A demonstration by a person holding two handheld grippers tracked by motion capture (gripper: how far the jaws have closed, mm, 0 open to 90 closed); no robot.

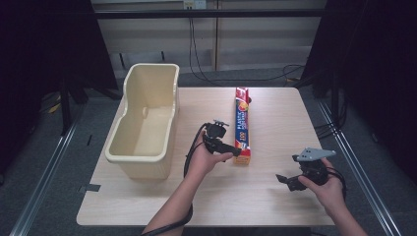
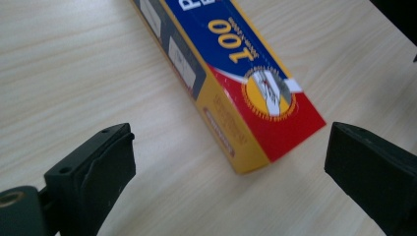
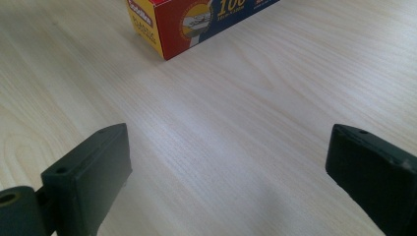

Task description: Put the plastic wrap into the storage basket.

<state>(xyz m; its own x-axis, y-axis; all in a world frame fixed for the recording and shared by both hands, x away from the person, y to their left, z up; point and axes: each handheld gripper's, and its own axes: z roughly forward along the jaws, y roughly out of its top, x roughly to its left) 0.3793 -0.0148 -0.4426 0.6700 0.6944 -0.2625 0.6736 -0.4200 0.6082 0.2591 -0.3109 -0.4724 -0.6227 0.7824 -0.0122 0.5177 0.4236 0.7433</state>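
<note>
The long, narrow cardboard box of plastic wrap, printed in red, blue and yellow (image 1: 242,125), lay flat on the pale wooden table (image 1: 275,206), its length running away from the person; the cream plastic tub (image 1: 145,118) stood well apart from it, on the far side of the left gripper. The left gripper (image 1: 235,151) hovered at the box's near end, jaws spread wide with the box's corner between them and untouched; the right gripper (image 1: 282,179) hung near that same end, wide open over bare wood.
</note>
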